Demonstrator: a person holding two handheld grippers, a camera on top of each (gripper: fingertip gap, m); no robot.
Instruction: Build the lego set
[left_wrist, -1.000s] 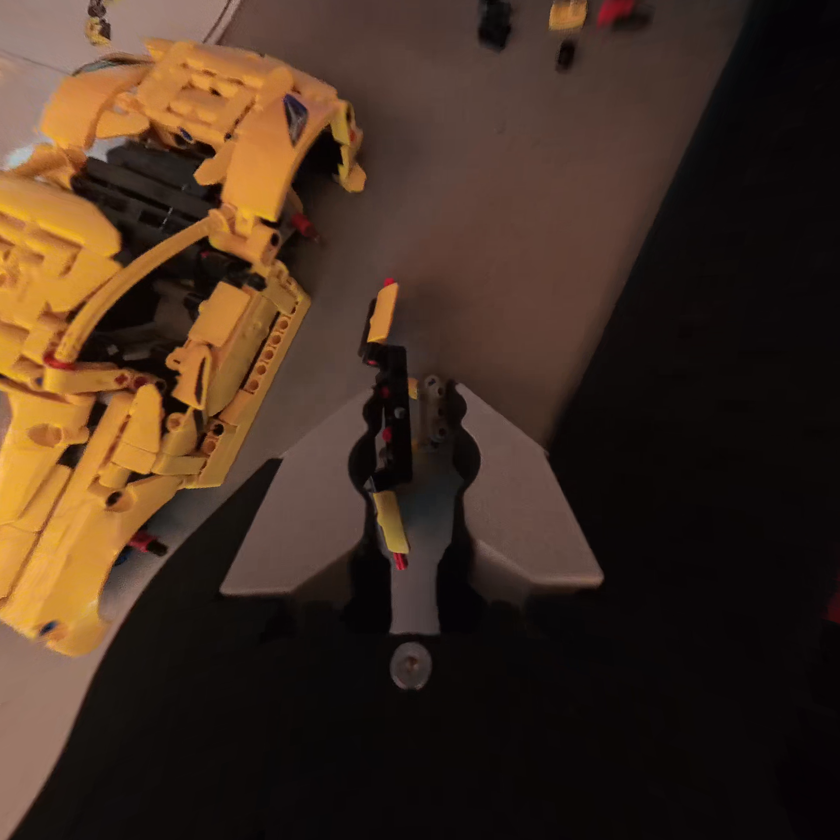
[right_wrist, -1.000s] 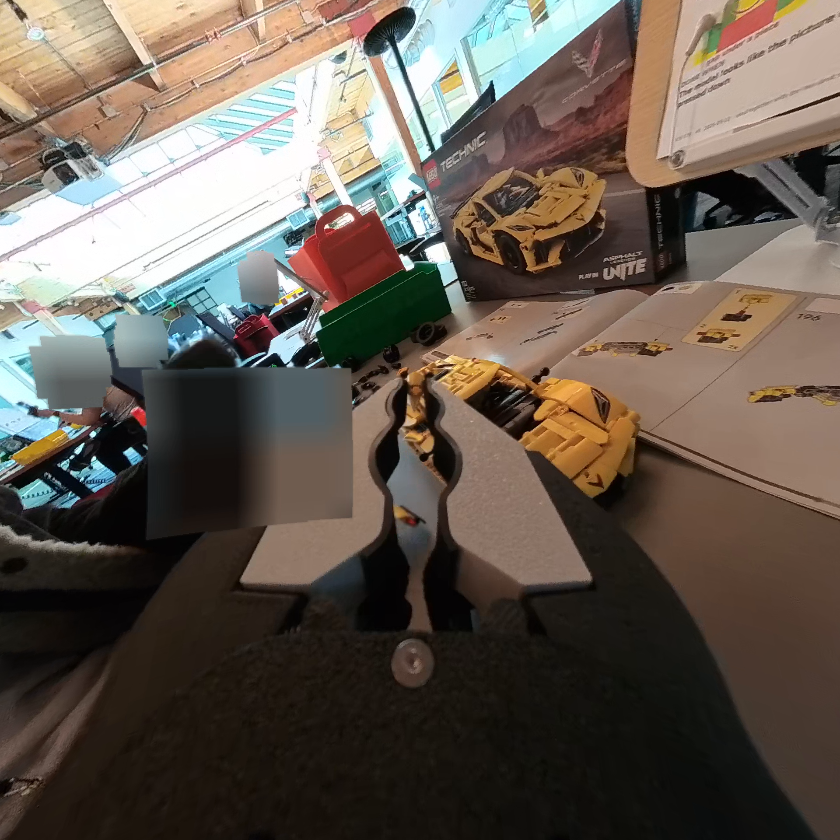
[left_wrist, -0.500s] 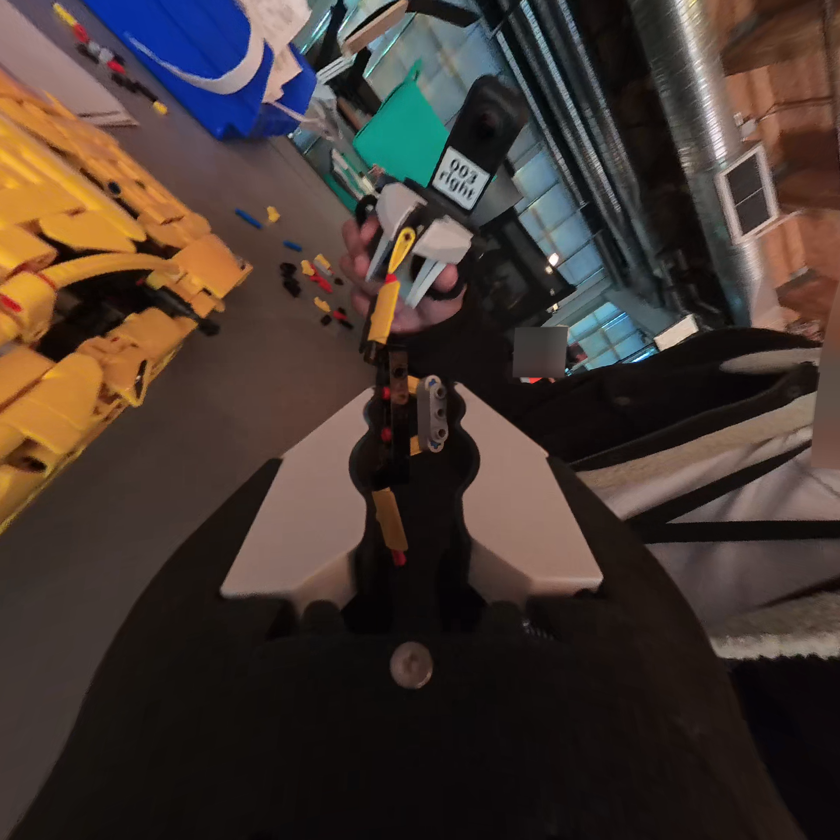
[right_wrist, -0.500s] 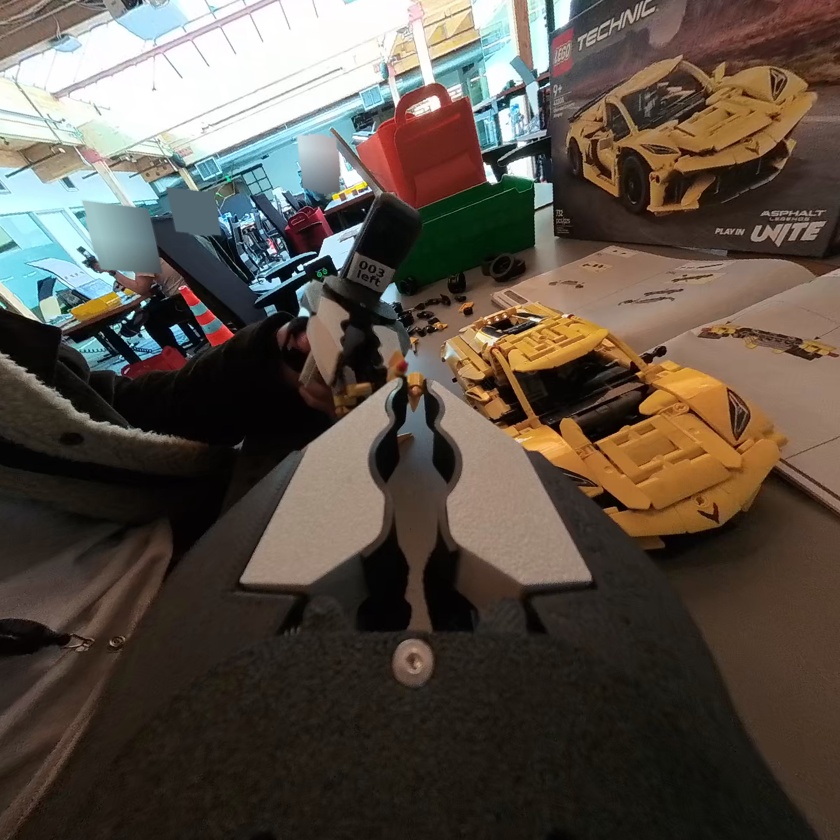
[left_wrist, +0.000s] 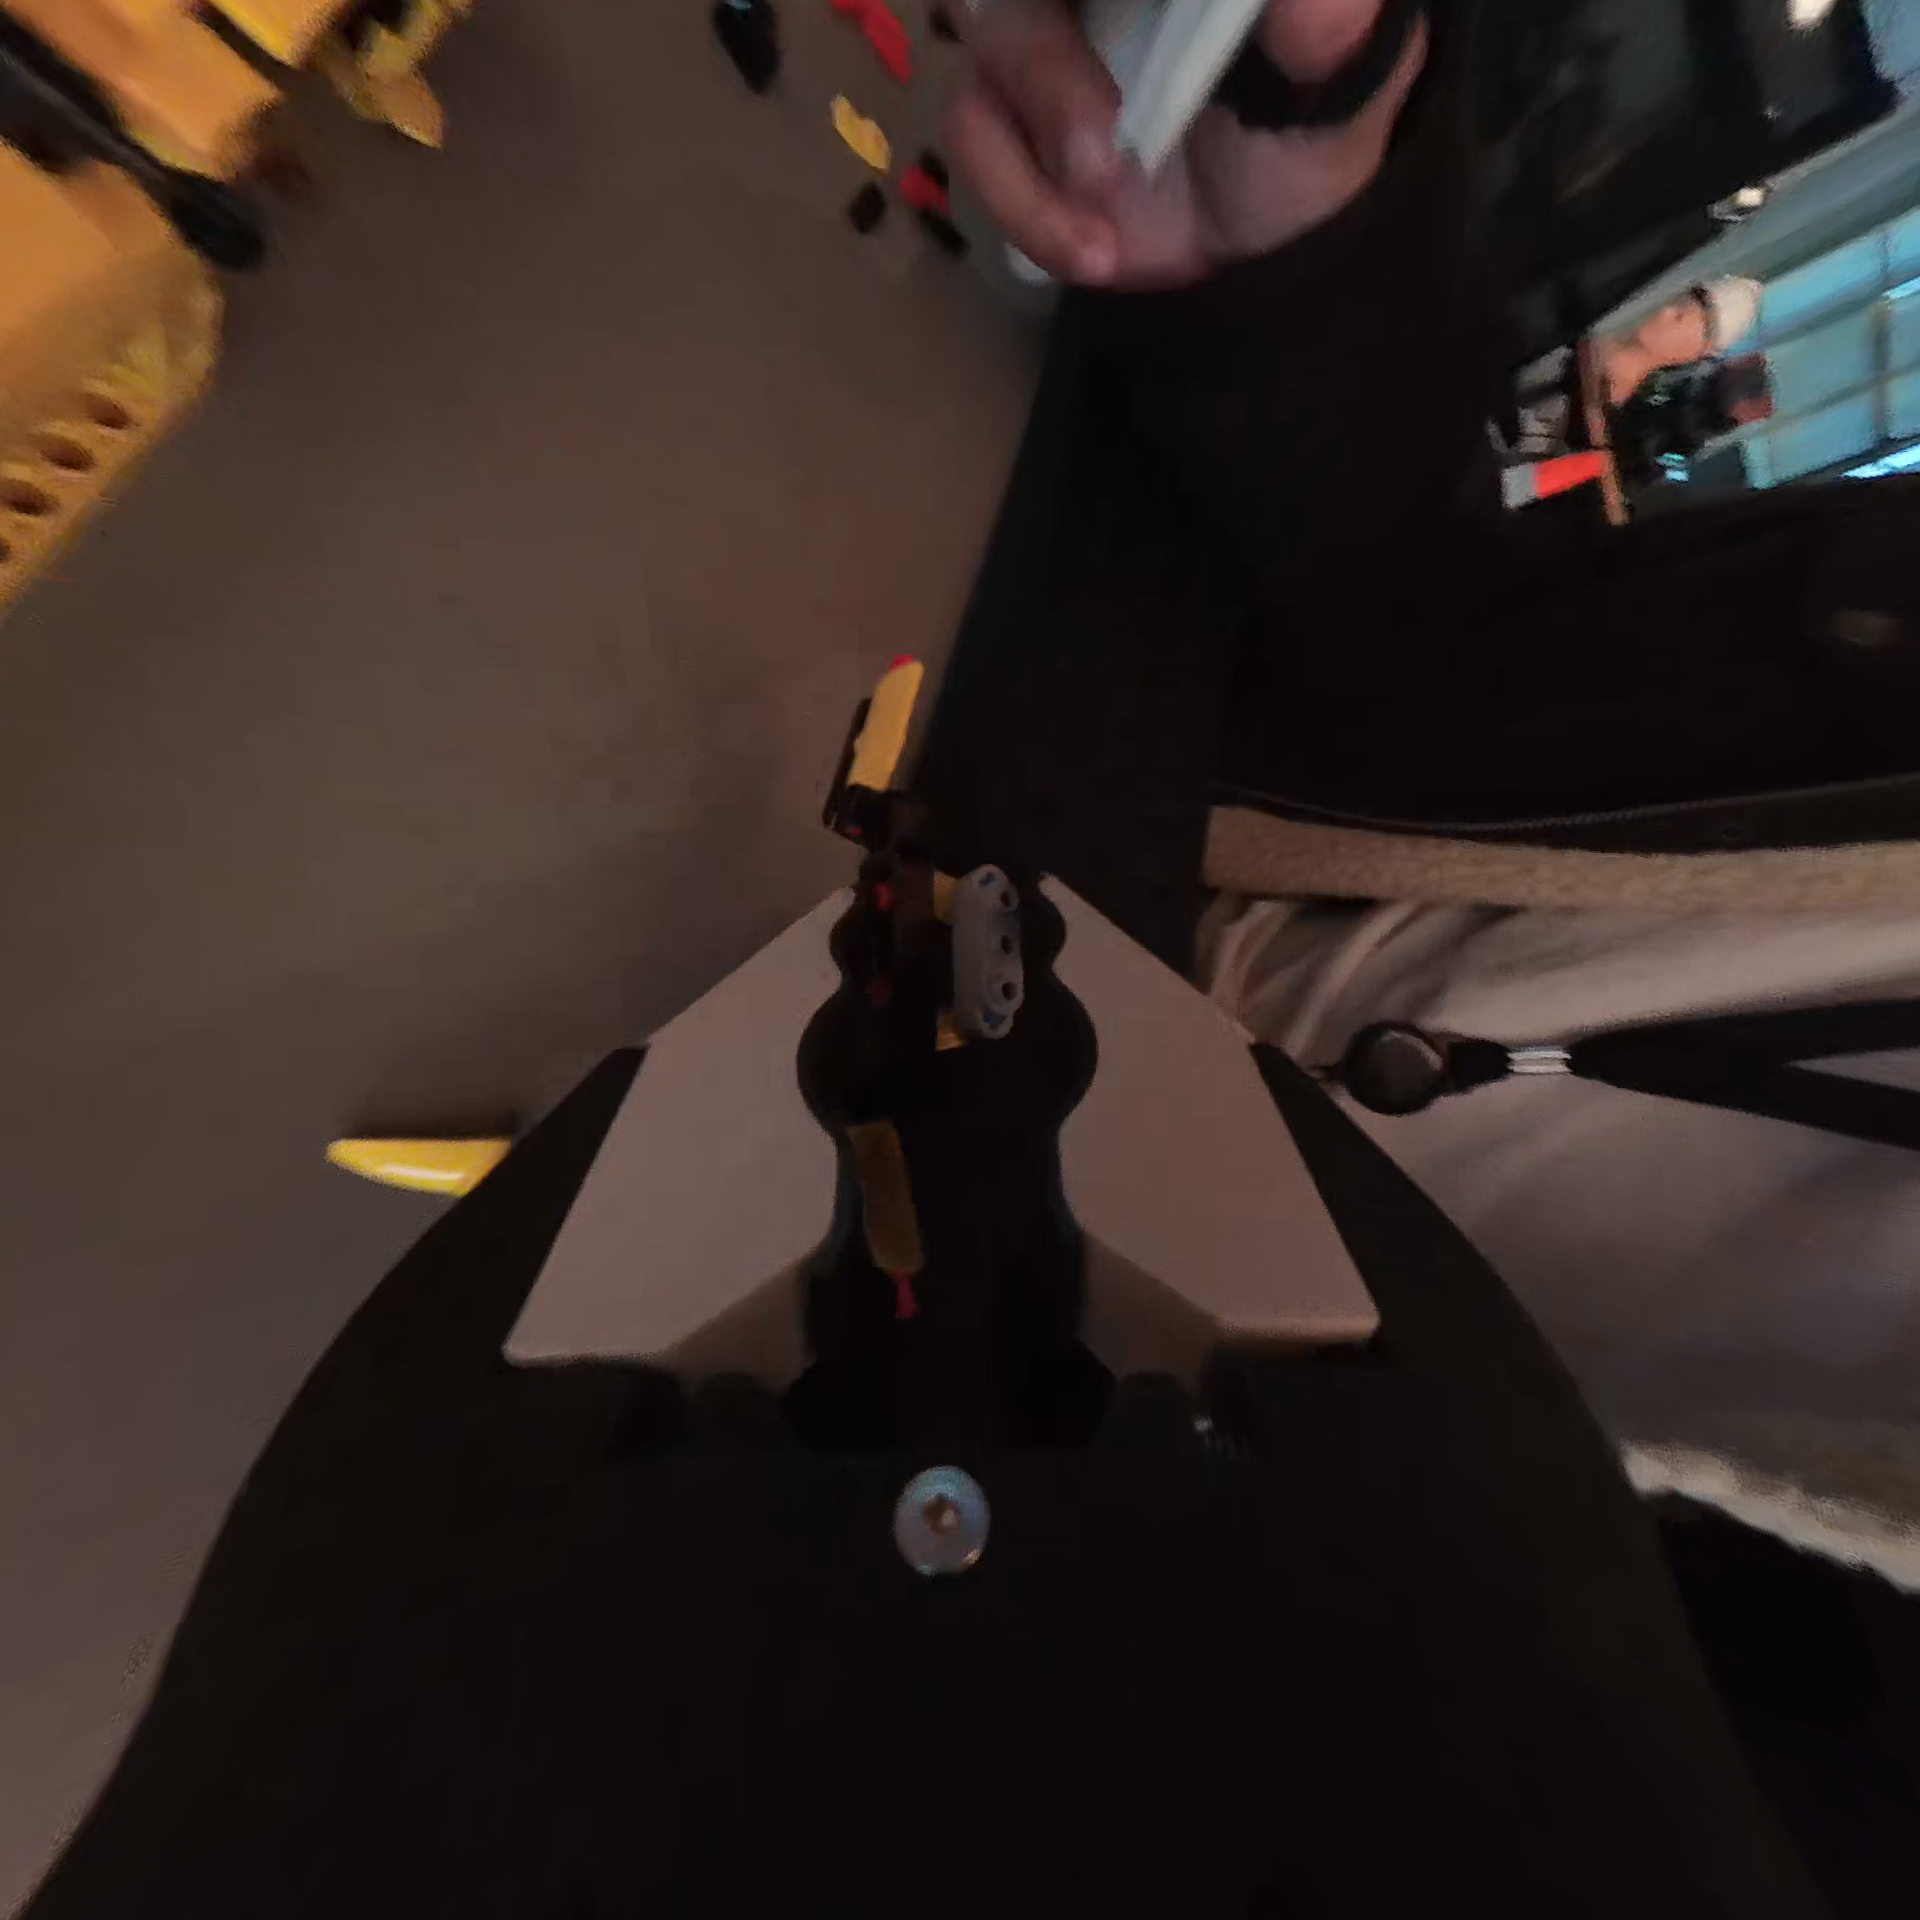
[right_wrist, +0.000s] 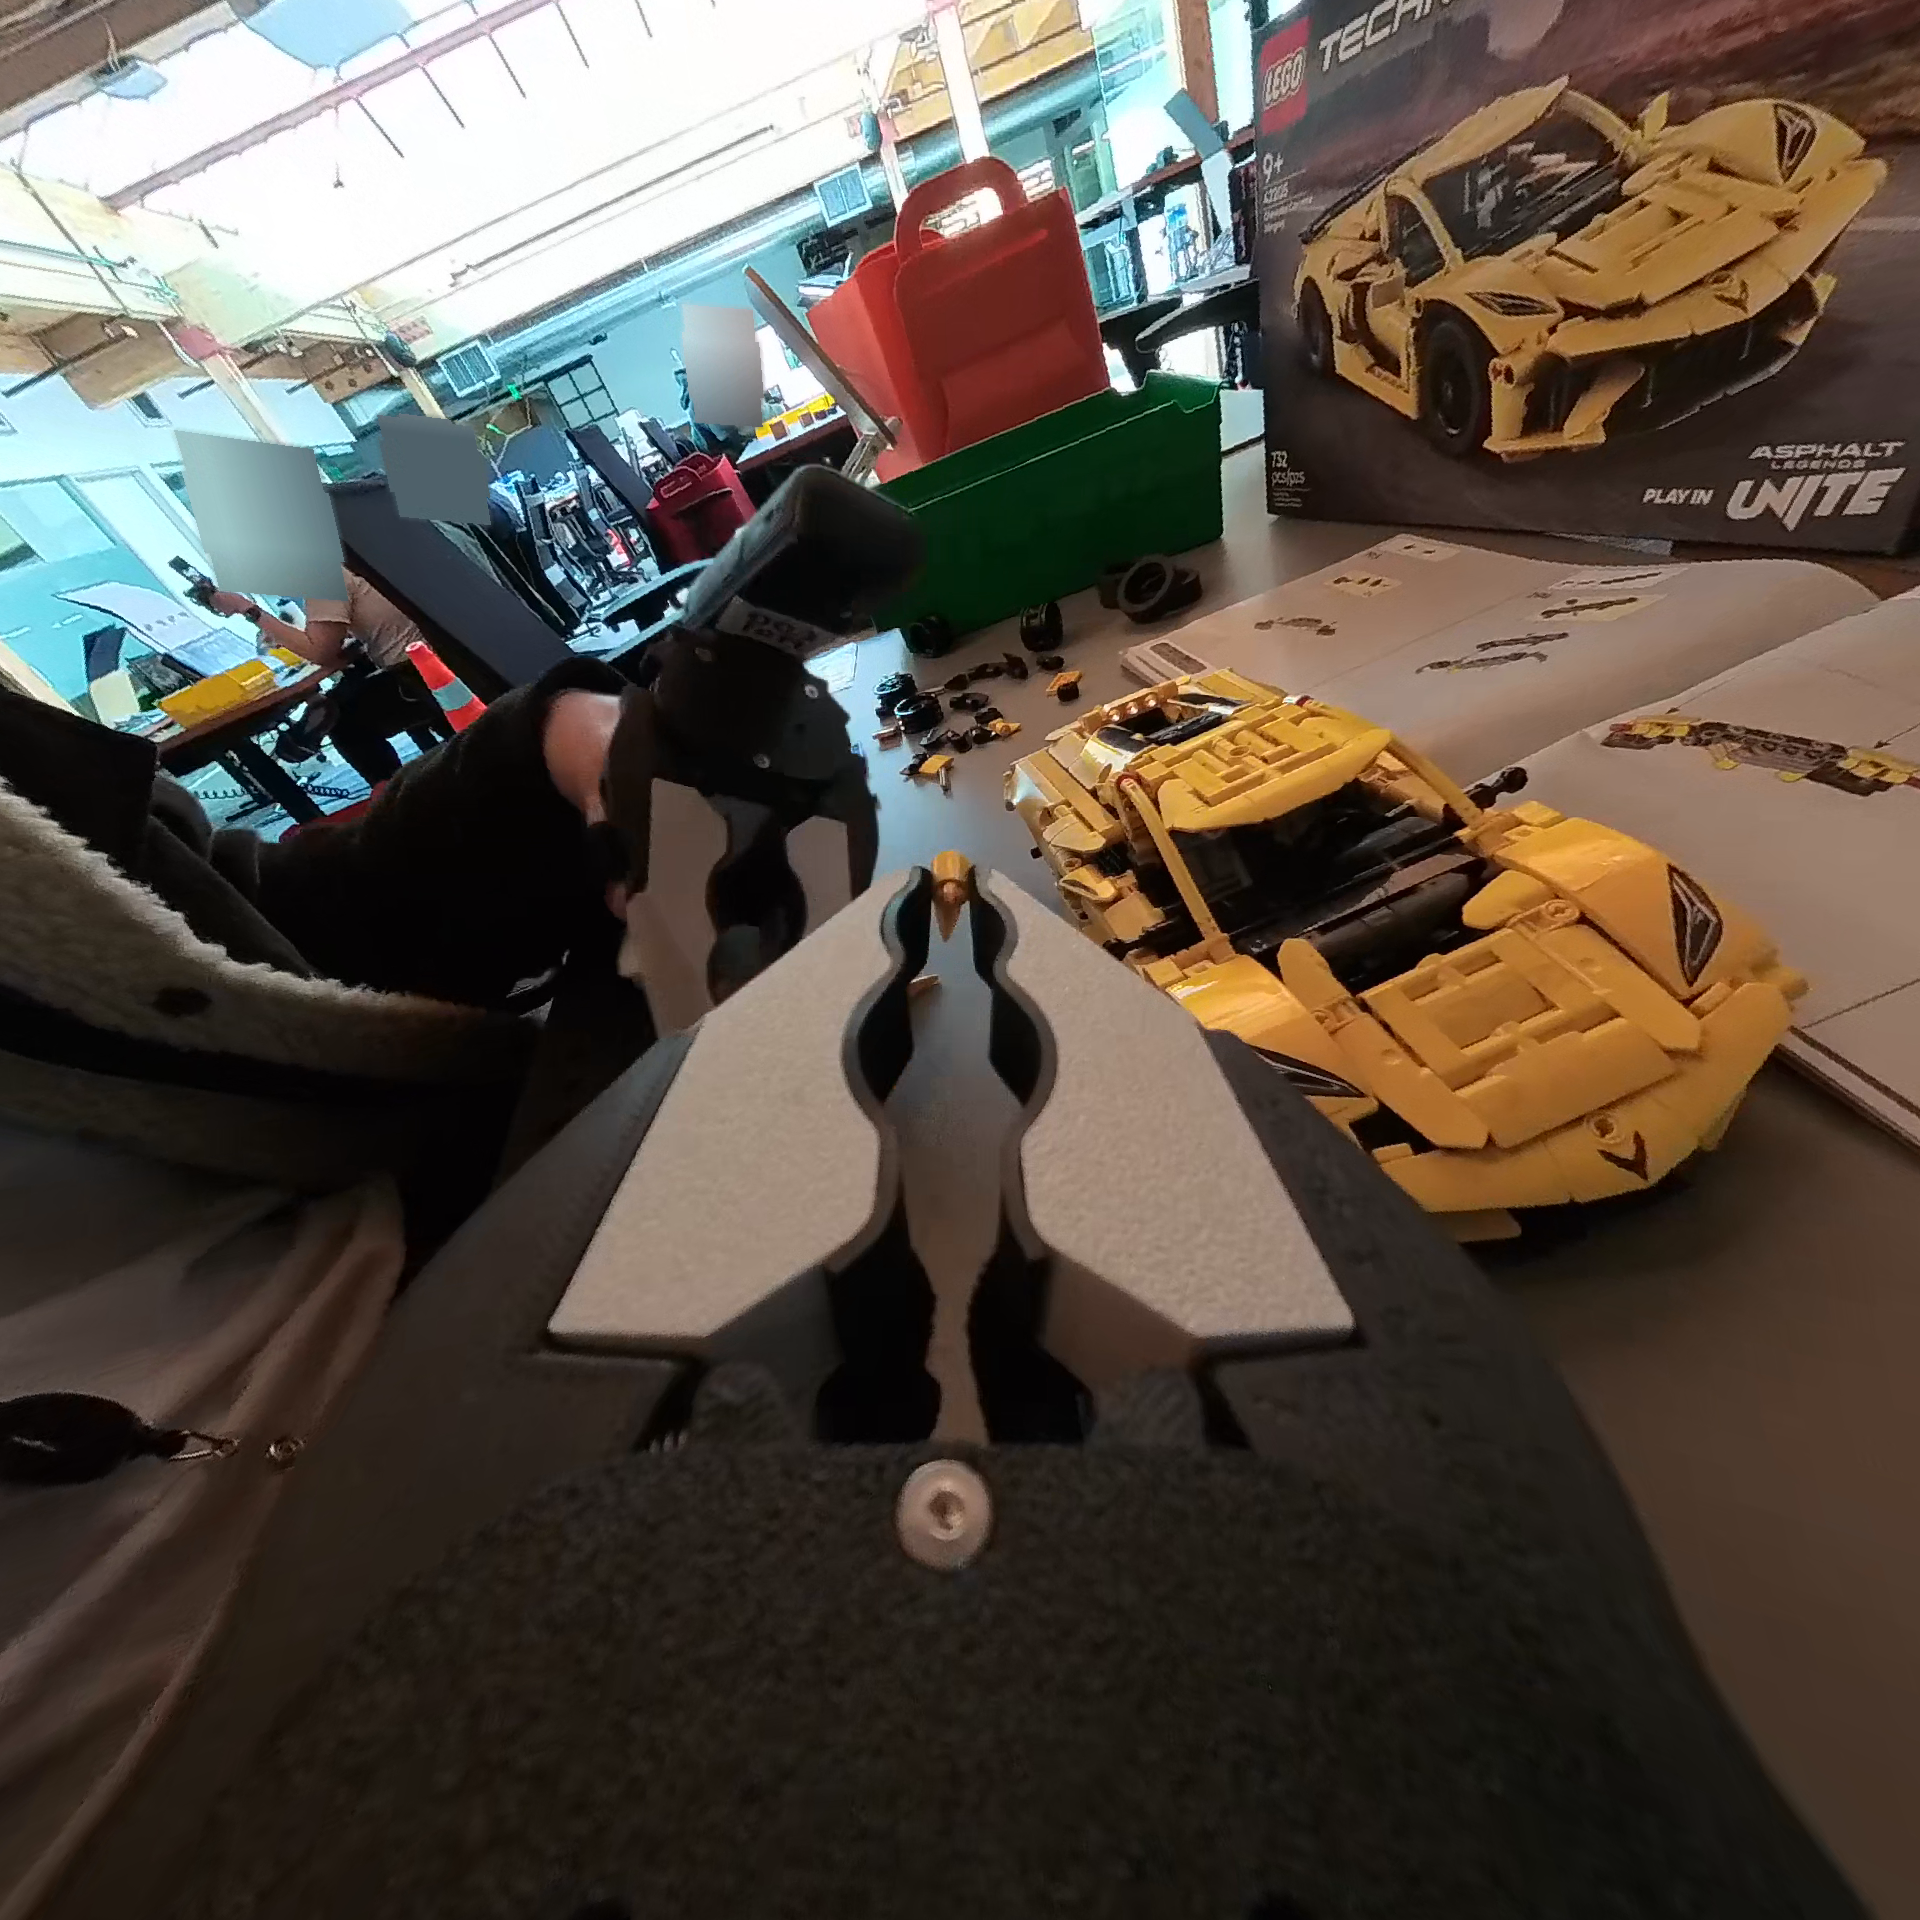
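Left wrist view, left to right. The yellow car model (left_wrist: 73, 343) is blurred at 10 o'clock on the grey table (left_wrist: 520, 623). A loose yellow panel (left_wrist: 416, 1162) lies at 9 o'clock beside the left gripper (left_wrist: 940, 935), which is clenched on a black and yellow sub-assembly (left_wrist: 896, 935) carrying a grey beam (left_wrist: 989, 954); its yellow tip points to 12 o'clock. Small red, black and yellow loose parts (left_wrist: 894, 177) lie at 12 o'clock. A hand (left_wrist: 1122, 156) with the other tool, blurred, is at 1 o'clock. A dark sleeve and light garment fill 3 o'clock.

Right wrist view, left to right. The left gripper (right_wrist: 717, 914), held by a dark-sleeved hand, stands at 10 o'clock, just beside the right gripper (right_wrist: 948, 894). The right gripper is clenched on a small yellow piece (right_wrist: 948, 896) at its tips. Loose parts (right_wrist: 966, 707) and black tyres (right_wrist: 1148, 590) lie at 12 o'clock before a green bin (right_wrist: 1049, 520) holding a red bag (right_wrist: 966, 312). The car model (right_wrist: 1382, 935) sits at 2 o'clock, overlapping an open instruction booklet (right_wrist: 1455, 644); the set's box (right_wrist: 1579, 270) stands at 1 o'clock.
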